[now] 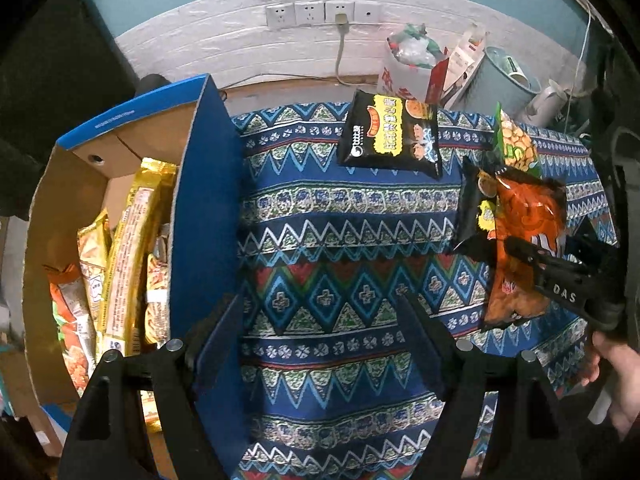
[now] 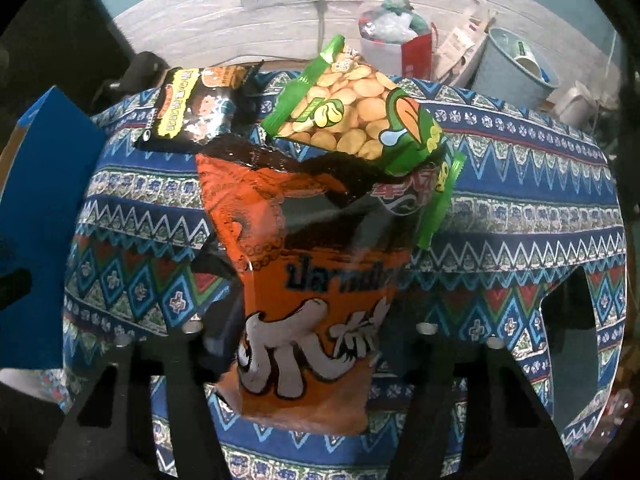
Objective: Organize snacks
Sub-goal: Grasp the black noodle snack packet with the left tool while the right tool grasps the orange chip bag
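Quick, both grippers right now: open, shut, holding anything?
Left gripper: open, empty, above the patterned cloth.
Right gripper: around the orange snack bag; whether it pinches it cannot be told.

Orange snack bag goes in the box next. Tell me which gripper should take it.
Right. The right gripper already straddles the orange bag, its fingers on either side. The left gripper hangs open over bare cloth beside the box, away from the bag.

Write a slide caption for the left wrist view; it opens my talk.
Right gripper grips orange snack bag; snack-filled box waits.
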The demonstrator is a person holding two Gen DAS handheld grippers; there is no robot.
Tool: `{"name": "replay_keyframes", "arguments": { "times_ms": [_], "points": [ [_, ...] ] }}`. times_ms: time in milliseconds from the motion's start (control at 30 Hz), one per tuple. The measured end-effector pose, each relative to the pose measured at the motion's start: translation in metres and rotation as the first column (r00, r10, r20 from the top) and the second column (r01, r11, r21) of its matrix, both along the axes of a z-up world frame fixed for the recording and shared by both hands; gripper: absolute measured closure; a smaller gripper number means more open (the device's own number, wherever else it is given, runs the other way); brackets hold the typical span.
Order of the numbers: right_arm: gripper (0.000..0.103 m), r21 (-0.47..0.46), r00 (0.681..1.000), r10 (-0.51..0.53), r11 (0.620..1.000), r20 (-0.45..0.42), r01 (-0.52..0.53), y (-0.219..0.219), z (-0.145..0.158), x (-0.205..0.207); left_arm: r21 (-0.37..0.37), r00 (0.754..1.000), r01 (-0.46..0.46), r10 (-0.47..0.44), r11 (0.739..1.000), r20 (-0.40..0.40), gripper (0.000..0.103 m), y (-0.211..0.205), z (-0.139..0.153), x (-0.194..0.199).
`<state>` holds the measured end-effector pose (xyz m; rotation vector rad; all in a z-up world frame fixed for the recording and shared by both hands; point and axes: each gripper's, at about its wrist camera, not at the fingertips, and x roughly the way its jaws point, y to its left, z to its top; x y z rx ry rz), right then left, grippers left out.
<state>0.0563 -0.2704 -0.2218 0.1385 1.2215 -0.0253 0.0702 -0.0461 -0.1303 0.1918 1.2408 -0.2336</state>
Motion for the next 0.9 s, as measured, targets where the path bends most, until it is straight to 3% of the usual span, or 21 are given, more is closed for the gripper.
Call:
{"name": "replay_keyframes", "arguments": {
  "times_ms": [300,567,900],
  "points": [
    [0.057,0.03,0.999,-0.041,0.999,0.023,0.04,-0.034,0.023,-0.02,-0.034,1.0,0.005,-0.006,0.999,-0.027,0.023,-0.03,-0.004,0.005],
    [0.057,0.01,0.995,-0.084,0.996,0.044,0.084,-0.074,0.038,-0.037,-0.077,0.996,0.039,-0.045,0.996,-0.078,0.022,-0.081,-0.021,0.013],
    [0.057,0.021,0.991,-0.121,0.993,0.054,0.12,-0.106,0.034,-0.046,-0.049,0.993,0.08,-0.084,0.996,-0.086,0.015,-0.141,-0.047,0.022]
  ]
}}
